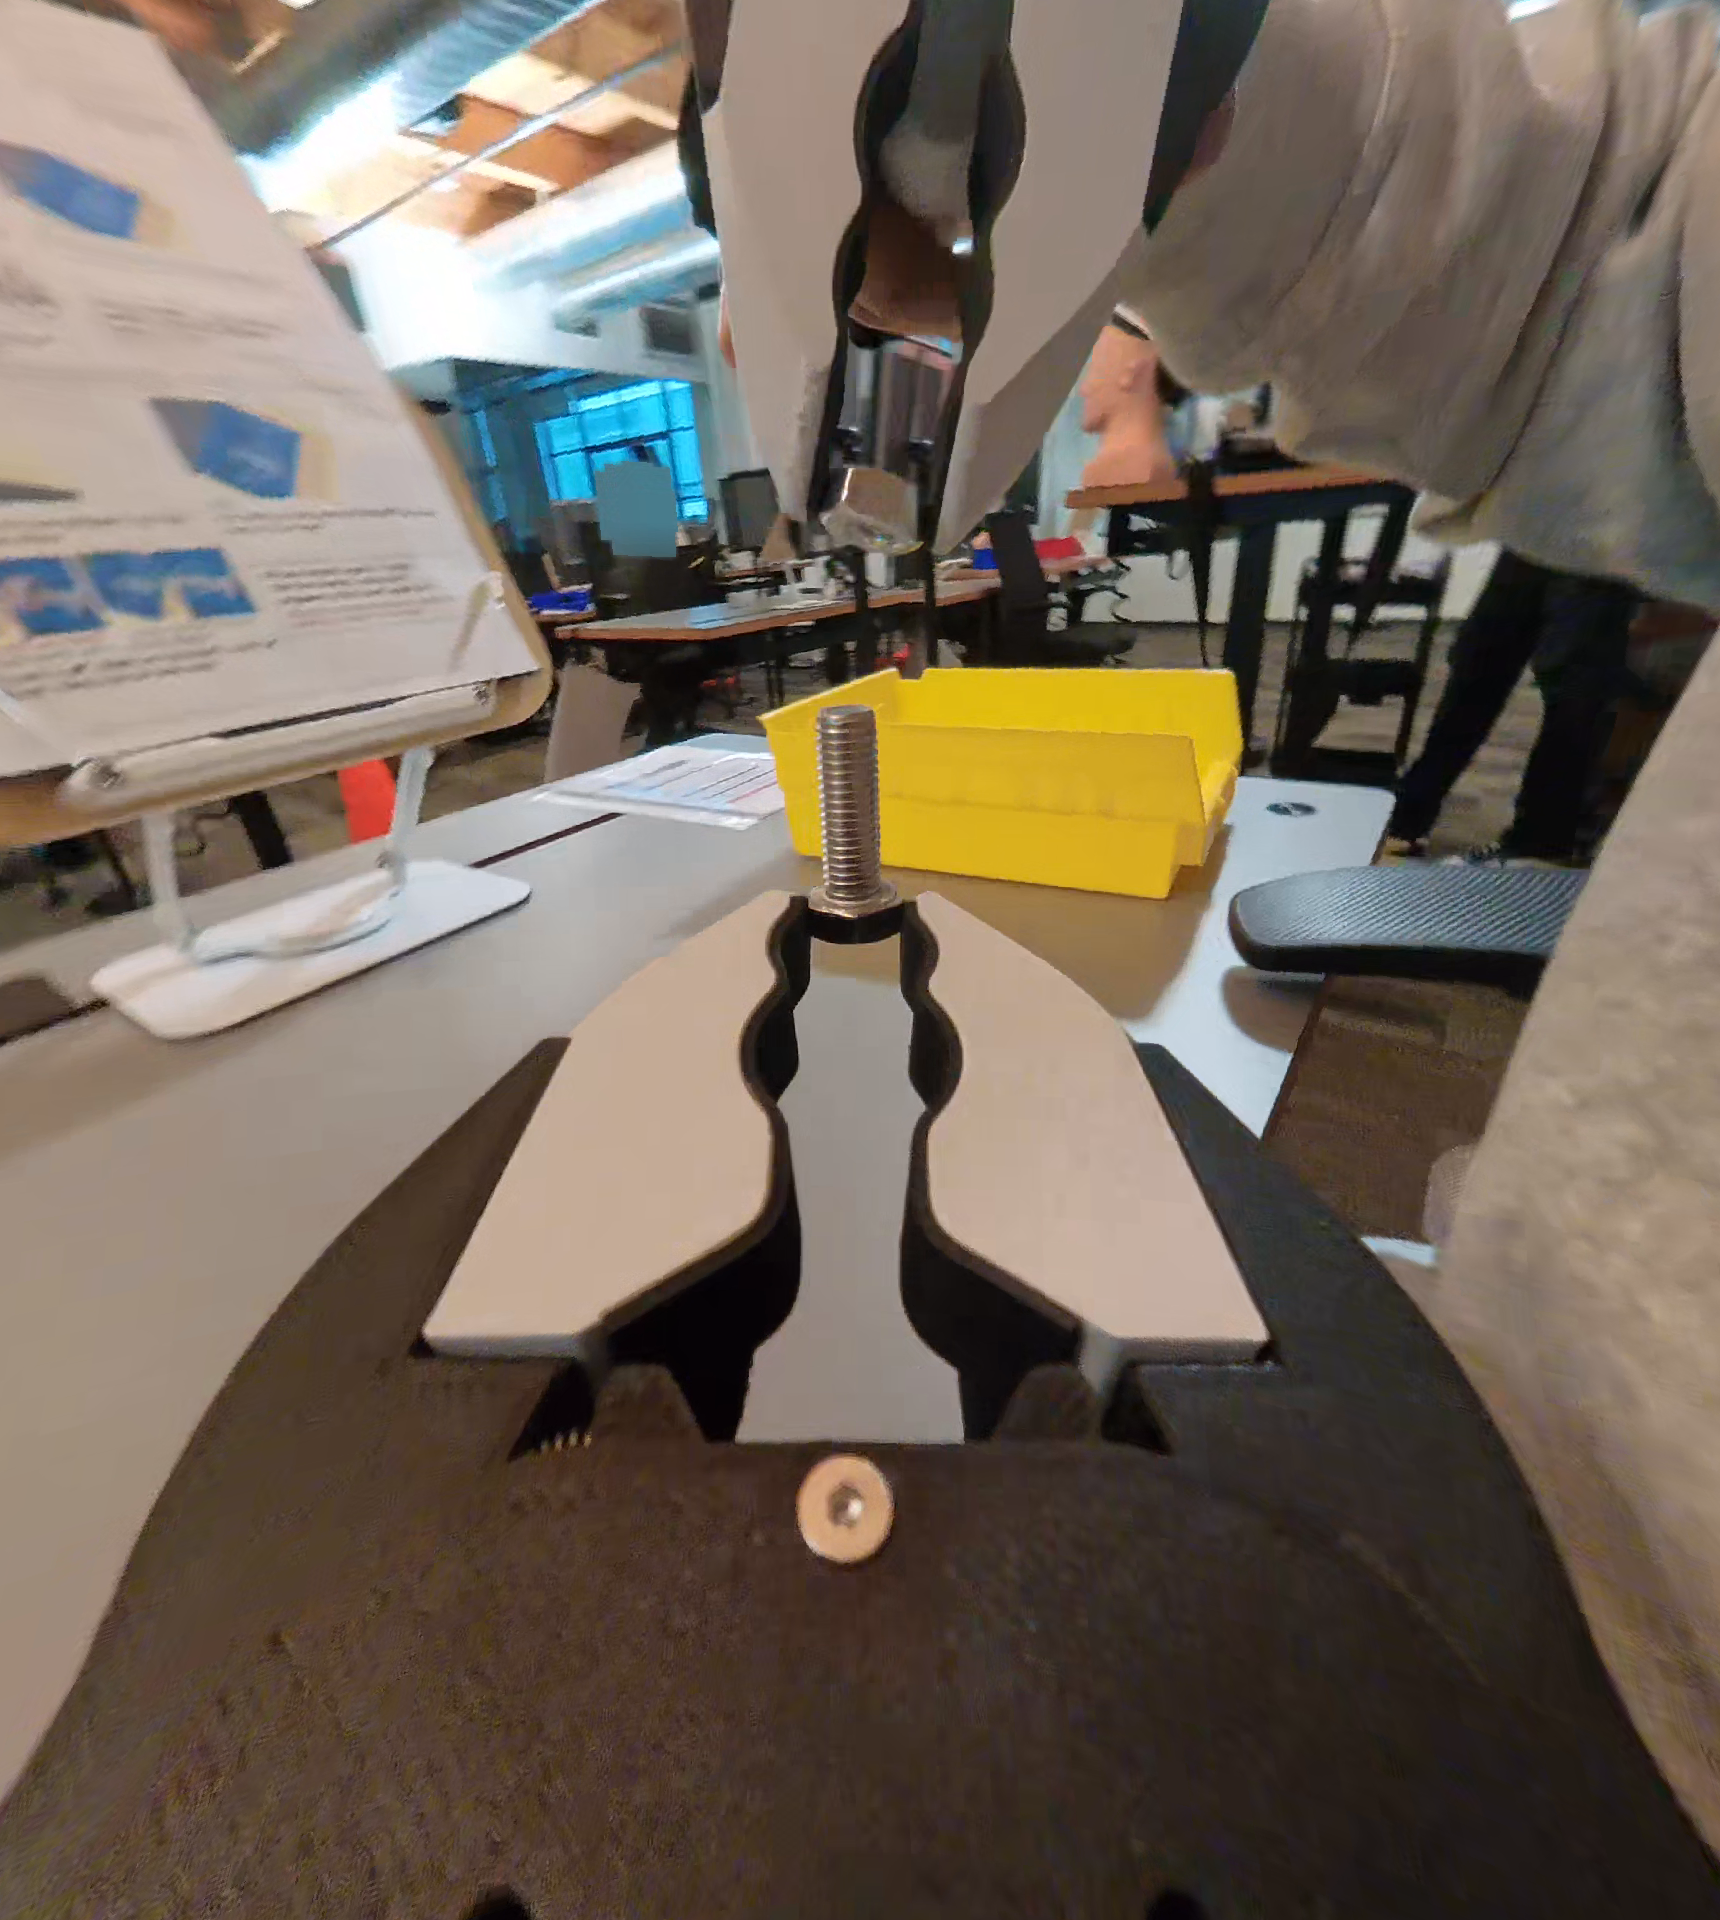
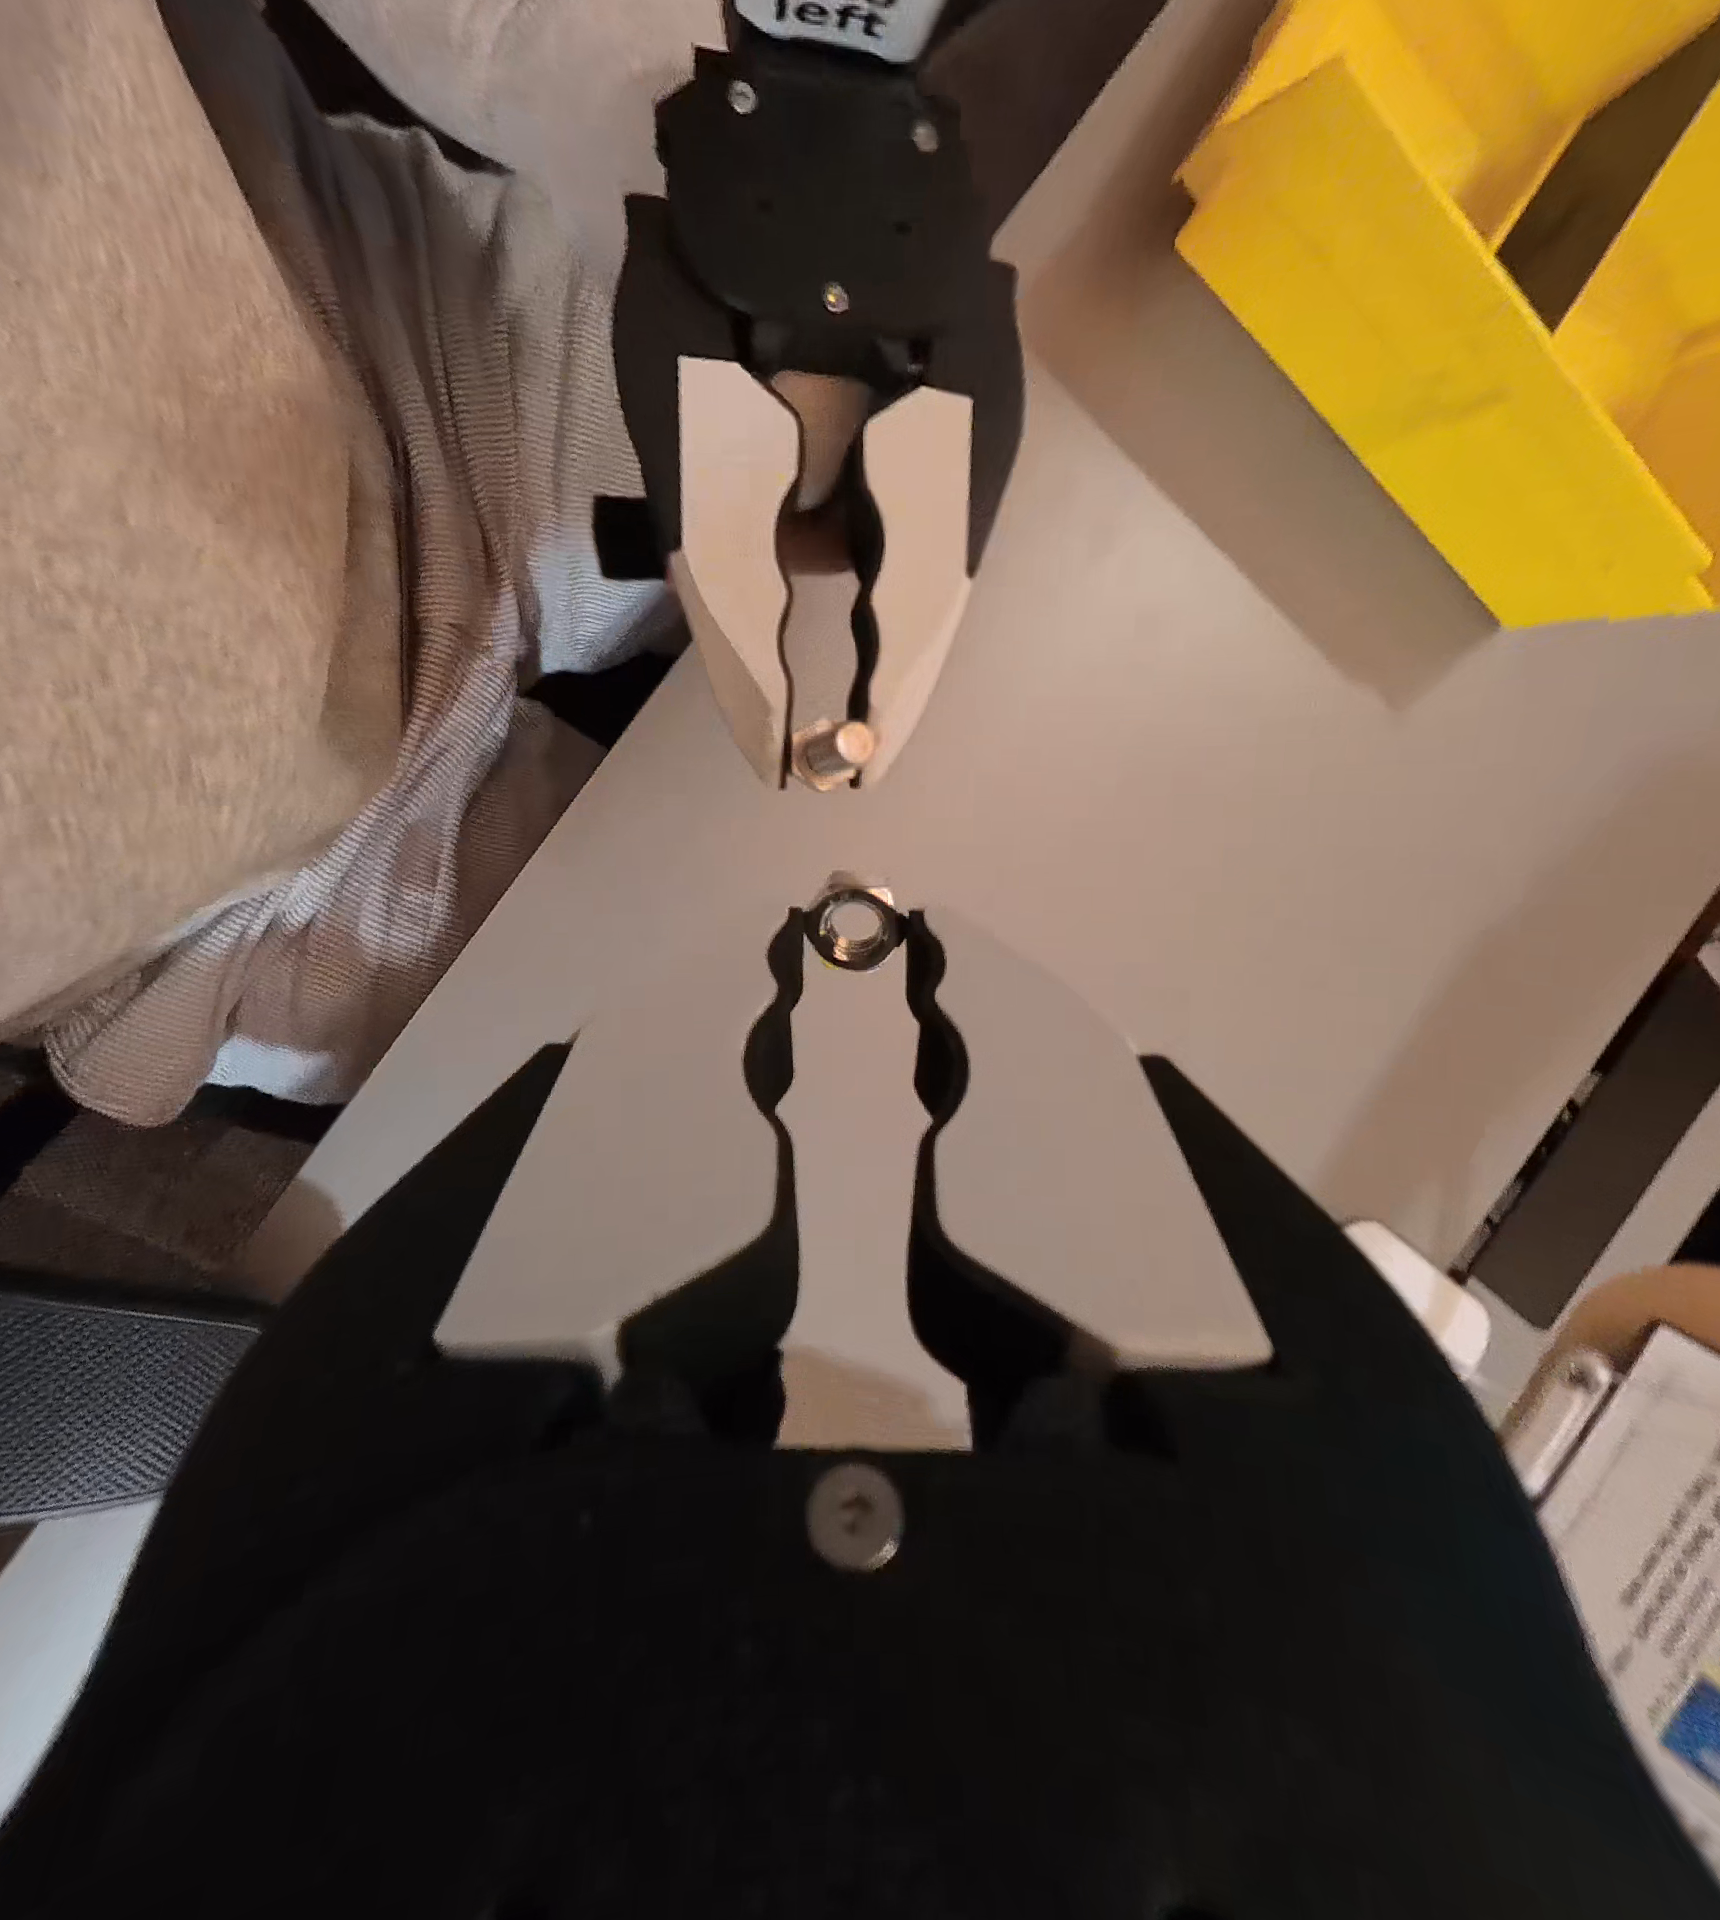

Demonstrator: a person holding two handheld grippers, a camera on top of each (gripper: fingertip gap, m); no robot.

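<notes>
1. Looking along the left gripper (image 1: 854, 920) in the left wrist view, its jaws are narrowed onto the head of a steel bolt (image 1: 845, 805), whose threaded shank stands upright and free above the fingertips.
2. Above it, the right gripper (image 1: 871, 525) points down and pinches a small hex nut (image 1: 866, 516) at its very tips; nut and bolt tip are apart, with clear air between them.
3. Behind the bolt a yellow bin (image 1: 1032, 790) sits near the far edge of the surface (image 1: 212, 1143). A document stand (image 1: 212, 499) with a printed sheet stands toward the far left corner, and a chair armrest (image 1: 1396, 925) lies off the right edge.
4. In the right wrist view, the right gripper (image 2: 854, 925) is closed narrowly on the nut (image 2: 851, 928), whose bore faces the camera.
5. Farther off, the left gripper (image 2: 828, 764) holds the bolt (image 2: 835, 750) end-on, its round tip pointing back at the nut. The yellow bin (image 2: 1438, 343) lies toward the upper right of this view, and a grey sleeve (image 2: 160, 499) fills the left.
6. Judging from both views, joining these parts well would call for the bore sitting square and centred over the shank, since any tilt invites cross-threading. Both grips are shallow fingertip holds, so a hard push could slip either part.
</notes>
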